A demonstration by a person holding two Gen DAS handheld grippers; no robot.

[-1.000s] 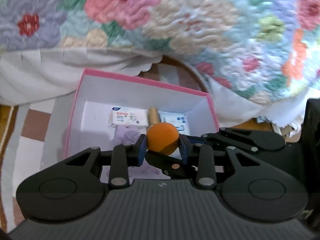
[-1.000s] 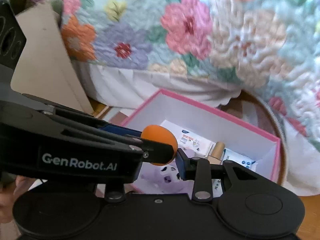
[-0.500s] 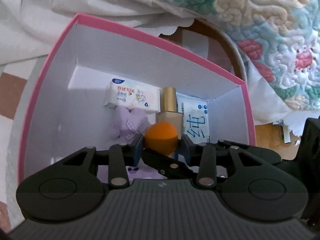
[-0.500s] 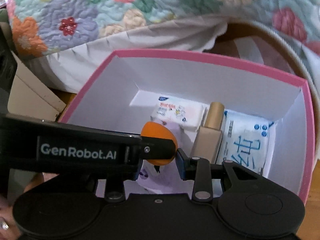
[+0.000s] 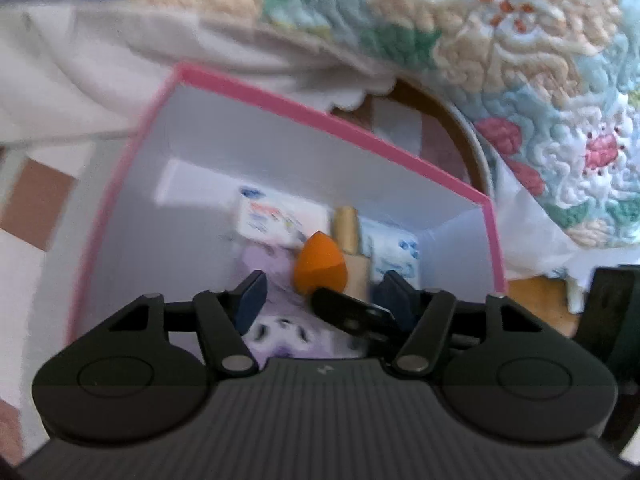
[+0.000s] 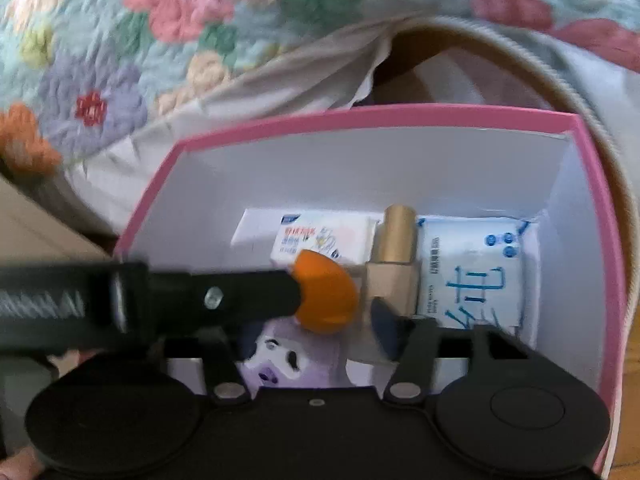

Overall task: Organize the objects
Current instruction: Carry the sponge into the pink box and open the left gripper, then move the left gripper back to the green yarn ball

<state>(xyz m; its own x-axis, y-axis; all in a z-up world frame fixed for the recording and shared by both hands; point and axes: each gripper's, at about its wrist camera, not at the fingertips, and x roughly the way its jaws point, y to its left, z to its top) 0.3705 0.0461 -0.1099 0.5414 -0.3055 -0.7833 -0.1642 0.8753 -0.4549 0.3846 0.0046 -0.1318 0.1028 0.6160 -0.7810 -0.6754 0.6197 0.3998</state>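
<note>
Both grippers hang over an open pink-rimmed box (image 5: 328, 114) with white inner walls, which sits on the floor against a floral quilt (image 5: 500, 32).

The left gripper (image 5: 320, 298) has just been opening – its blue pads stand apart and neither one touches the orange teardrop sponge (image 5: 320, 266), which shows between and just beyond them, its pointed end up.

The right gripper (image 6: 340, 312) has likewise just been opening. Only its right pad is visible; the left gripper's black finger crosses in front of the other side. In the right wrist view the sponge (image 6: 326, 298) sits at the tip of that black finger, clear of the right gripper's visible blue pad. Whether the sponge rests on something below or is in mid-air cannot be told.

Inside the box lie a white tissue pack with red print (image 6: 320, 236), a beige bottle with a gold cap (image 6: 394, 256), a blue-and-white wipes pack (image 6: 476, 268) – and a purple plush toy (image 6: 288, 354) under the sponge
</note>
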